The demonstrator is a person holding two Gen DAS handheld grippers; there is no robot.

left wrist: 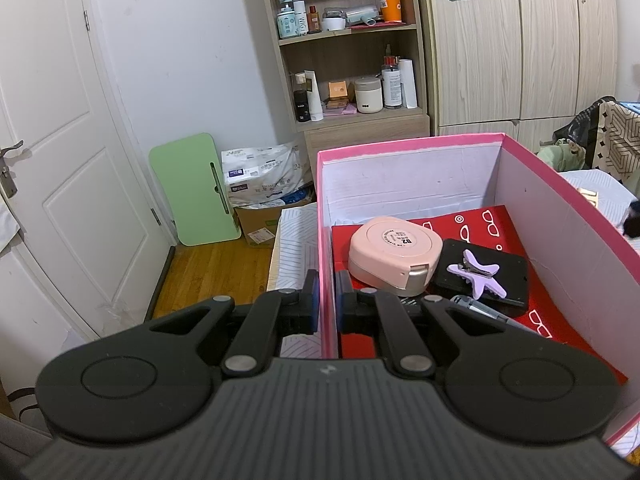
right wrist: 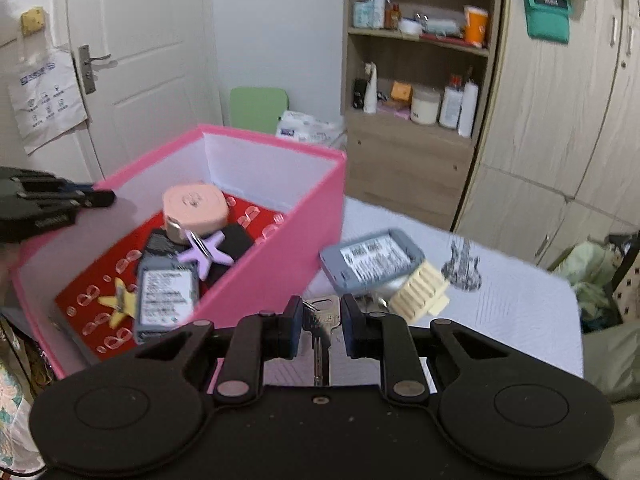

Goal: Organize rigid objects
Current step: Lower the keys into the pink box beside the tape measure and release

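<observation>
A pink box point(left wrist: 408, 146) point(right wrist: 276, 264) stands on a white surface. It holds a pink round case point(left wrist: 394, 254) point(right wrist: 196, 204), a purple star clip point(left wrist: 478, 274) point(right wrist: 206, 254), a black pad point(left wrist: 508, 276), a yellow star clip point(right wrist: 120, 300) and a grey hard drive point(right wrist: 166, 302). My left gripper point(left wrist: 327, 298) is shut on the box's left wall; it shows in the right wrist view point(right wrist: 100, 198). My right gripper point(right wrist: 320, 326) is shut on a silver key point(right wrist: 320, 328), just outside the box's near wall. A second grey drive point(right wrist: 372, 262) and a cream comb point(right wrist: 420, 290) lie beyond it.
A small metal guitar ornament point(right wrist: 462, 266) stands on the white surface point(right wrist: 520, 300). A wooden shelf unit point(left wrist: 352, 52) with bottles and a wardrobe point(left wrist: 520, 40) stand behind. A white door point(left wrist: 60, 160), green board point(left wrist: 192, 188) and cardboard box point(left wrist: 260, 220) are at the left.
</observation>
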